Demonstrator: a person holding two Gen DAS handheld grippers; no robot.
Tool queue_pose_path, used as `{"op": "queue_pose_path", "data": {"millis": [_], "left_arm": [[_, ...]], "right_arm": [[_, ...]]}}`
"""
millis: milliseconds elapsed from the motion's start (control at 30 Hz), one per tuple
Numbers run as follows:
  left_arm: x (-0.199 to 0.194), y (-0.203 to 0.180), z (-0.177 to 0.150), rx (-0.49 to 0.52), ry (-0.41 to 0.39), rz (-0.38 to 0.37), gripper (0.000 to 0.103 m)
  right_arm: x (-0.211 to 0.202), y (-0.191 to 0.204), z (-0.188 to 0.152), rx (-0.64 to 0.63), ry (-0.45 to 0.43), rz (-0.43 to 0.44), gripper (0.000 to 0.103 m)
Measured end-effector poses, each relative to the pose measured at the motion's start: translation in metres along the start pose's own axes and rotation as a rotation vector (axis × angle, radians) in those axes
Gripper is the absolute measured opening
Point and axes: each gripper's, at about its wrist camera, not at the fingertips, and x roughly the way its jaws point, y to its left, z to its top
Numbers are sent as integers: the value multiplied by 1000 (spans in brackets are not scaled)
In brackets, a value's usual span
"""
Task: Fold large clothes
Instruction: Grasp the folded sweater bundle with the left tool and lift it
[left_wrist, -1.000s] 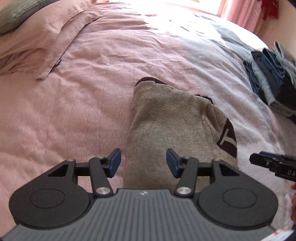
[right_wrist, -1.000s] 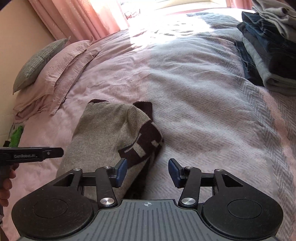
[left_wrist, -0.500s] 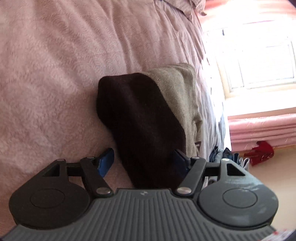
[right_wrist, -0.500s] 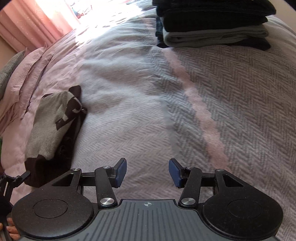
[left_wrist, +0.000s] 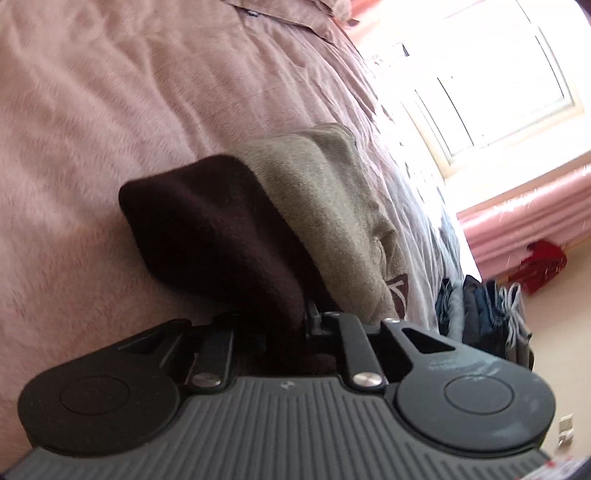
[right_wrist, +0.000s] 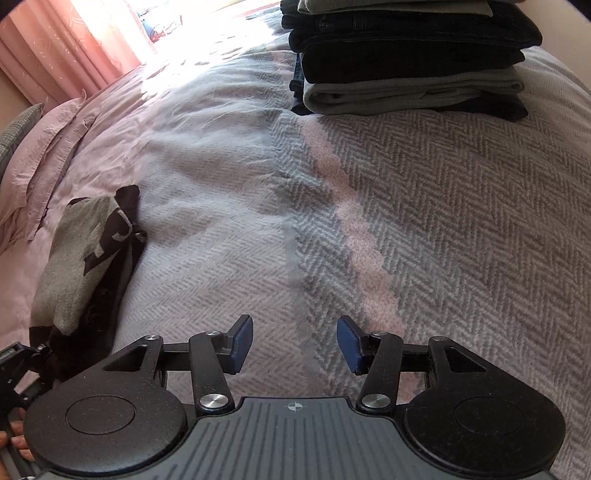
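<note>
The folded sweater (right_wrist: 79, 266), grey knit with dark brown trim, lies on the pink-and-grey herringbone bedspread (right_wrist: 424, 221), long axis running toward the pillows (right_wrist: 44, 147). The left gripper (left_wrist: 284, 328) is closing on its near brown end. The right gripper (right_wrist: 294, 343) hangs wide open and empty above the bedspread.

You won't find a single readable word, brand name or number here. The only lettering is on the folded grey sweater (right_wrist: 70, 266): large dark brown block shapes across its top face, creased and partly folded under, so no letter can be made out. A fragment of the same print (left_wrist: 397, 286) shows at the sweater's edge, equally unreadable.
</note>
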Motion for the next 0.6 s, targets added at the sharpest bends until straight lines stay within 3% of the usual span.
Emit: {"op": "queue_pose_path", "data": {"millis": [167, 367, 467, 600], "left_arm": [[-52, 8, 46, 125, 60, 53, 12], [-93, 40, 77, 202, 177, 121, 13], [-85, 61, 66, 109, 168, 92, 16], [-94, 84, 48, -31, 66, 79, 25]], "right_arm": [[1, -10, 17, 2, 0, 2, 48], [22, 16, 43, -107, 53, 146, 48], [50, 49, 61, -178, 131, 328, 48], [104, 102, 88, -264, 286, 611, 58]]}}
